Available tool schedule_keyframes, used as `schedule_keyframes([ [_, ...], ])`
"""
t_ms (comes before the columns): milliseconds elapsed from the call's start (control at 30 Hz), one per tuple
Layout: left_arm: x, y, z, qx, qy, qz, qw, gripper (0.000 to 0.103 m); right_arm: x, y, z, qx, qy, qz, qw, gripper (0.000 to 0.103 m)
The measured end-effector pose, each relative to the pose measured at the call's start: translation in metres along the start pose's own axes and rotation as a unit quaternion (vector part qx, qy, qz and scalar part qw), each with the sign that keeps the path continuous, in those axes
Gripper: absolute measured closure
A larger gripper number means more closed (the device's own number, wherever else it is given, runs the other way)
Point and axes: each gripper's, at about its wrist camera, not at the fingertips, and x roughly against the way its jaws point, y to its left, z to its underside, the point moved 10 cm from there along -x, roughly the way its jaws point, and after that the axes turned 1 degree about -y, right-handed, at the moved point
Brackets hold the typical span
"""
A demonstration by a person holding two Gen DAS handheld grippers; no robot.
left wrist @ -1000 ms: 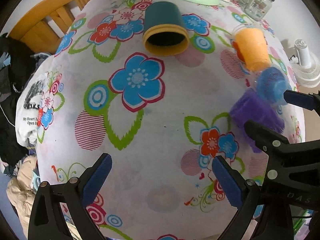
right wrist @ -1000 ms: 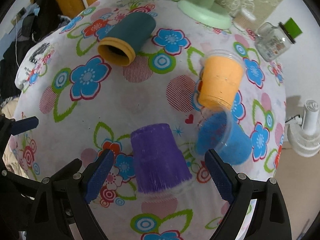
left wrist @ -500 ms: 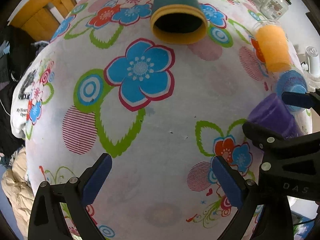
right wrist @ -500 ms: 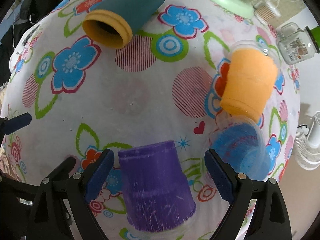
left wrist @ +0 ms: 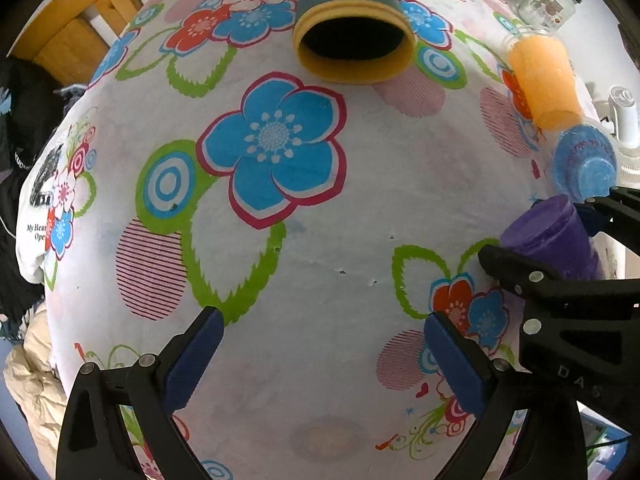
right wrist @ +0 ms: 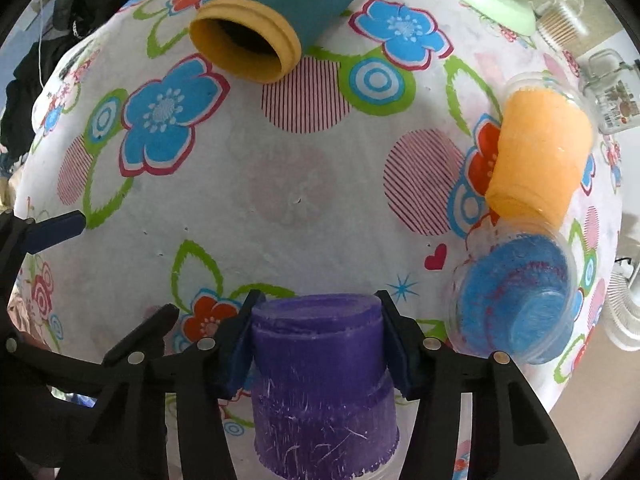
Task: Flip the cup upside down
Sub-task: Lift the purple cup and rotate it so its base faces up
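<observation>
Right gripper [right wrist: 316, 344]: closed on the purple cup [right wrist: 320, 380], one blue pad [right wrist: 236, 354] flat against each side of the cup wall just below its top end.
Left gripper [left wrist: 320, 356]: spread wide, holding nothing, above bare floral tablecloth [left wrist: 360, 208]; its pads touch no object.
Purple cup, location: at the near edge of the table, between the right gripper's fingers; in the left wrist view it [left wrist: 552, 240] sits at far right, partly hidden behind the right gripper's black frame.
Purple cup, orientation: long axis roughly vertical in the right wrist view; narrower end up and away from the camera, wider clear-rimmed end down and near. Whether it touches the cloth cannot be told.
Change from half a second ago: the right pads stood apart either side of the cup, not touching; now they grip it. The left gripper has moved closer to the teal cup.
Teal cup with yellow rim [right wrist: 276, 20]: on its side, far part of the table, mouth toward the cameras.
Orange cup [right wrist: 540, 160]: on its side at right.
Blue cup [right wrist: 516, 308]: on its side, just beside the orange cup's narrow end.
</observation>
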Motion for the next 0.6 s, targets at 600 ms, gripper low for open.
schedule_keyframes([
  [600, 0.084, -0.024, -0.013, -0.099, -0.062, -0.01, 0.9931, 0.002, 0.1, -0.013, 0.01, -0.109, -0.133, 0.016, 0.985, 0.046],
])
